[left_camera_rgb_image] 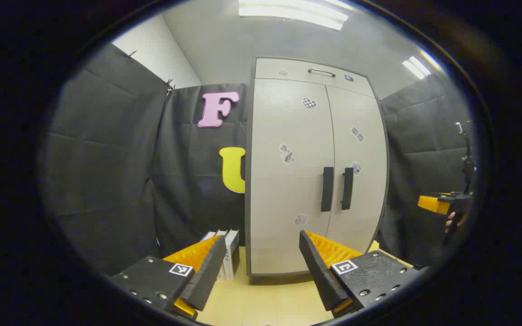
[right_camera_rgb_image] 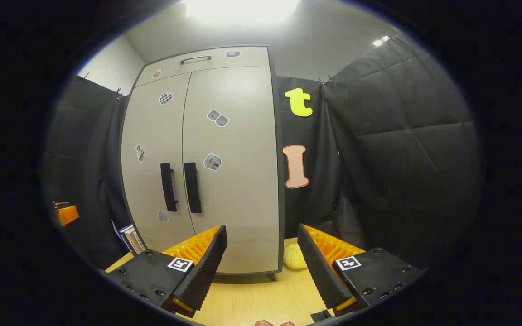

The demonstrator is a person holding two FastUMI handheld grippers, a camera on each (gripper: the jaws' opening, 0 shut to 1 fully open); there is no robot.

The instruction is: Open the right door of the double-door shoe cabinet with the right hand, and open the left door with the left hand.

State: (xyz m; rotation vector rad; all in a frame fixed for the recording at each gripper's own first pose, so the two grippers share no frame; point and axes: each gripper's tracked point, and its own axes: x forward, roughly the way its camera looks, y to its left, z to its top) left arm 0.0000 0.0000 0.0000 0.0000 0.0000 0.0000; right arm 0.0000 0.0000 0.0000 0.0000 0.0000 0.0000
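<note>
Your left gripper (left_camera_rgb_image: 261, 267): spread wide, empty | your right gripper (right_camera_rgb_image: 261, 262): likewise | tall beige double-door shoe cabinet (left_camera_rgb_image: 288, 190): both doors closed, ahead of both.

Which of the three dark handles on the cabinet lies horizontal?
The top drawer handle: it runs sideways, while the left door handle and right door handle stand vertical.
</note>
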